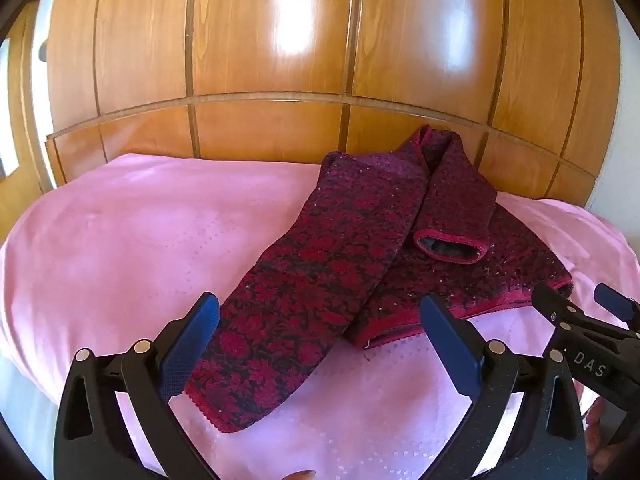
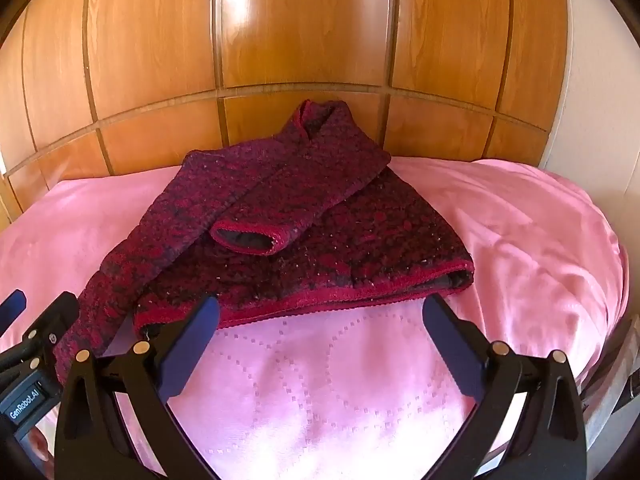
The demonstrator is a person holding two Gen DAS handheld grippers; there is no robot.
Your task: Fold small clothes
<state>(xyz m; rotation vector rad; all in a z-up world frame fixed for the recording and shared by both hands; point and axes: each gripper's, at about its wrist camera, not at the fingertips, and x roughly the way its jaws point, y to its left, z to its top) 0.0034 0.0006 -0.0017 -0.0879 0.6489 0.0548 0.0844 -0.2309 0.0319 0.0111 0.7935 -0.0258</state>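
Left tool (image 1: 318, 318) spread wide, blue pads apart, nothing between them. It hangs just over the near end of one long sleeve (image 1: 304, 300) of the small dark-red and black floral knit sweater (image 1: 400, 248); the left pad sits right beside the sleeve's edge, contact can't be told.

Right tool (image 2: 320, 318) also spread wide, gripping nothing, low over bare bedspread just in front of the sweater's red-trimmed hem (image 2: 340, 300). In the left cam it shows at far right, near the hem's corner. In the right cam the left tool's black body shows bottom left, beside the sleeve's end.

Outward: the sweater lies flat on the pink quilted bedspread (image 2: 320, 380), collar (image 2: 320, 120) at the far side, propped against the wood, hem nearest the cams. One sleeve is folded across the chest, its red cuff (image 2: 250, 240) open and facing the cams, dark lining visible inside. The other sleeve runs long and diagonal, from the shoulder down toward the left tool, ending in a red-edged cuff on the bedspread. Sweater sits right of centre in the left cam, left of centre in the right cam.

No containers in view. Behind the bed: glossy orange-brown wooden panel wall (image 1: 280, 40) w/ bright window glare on it.
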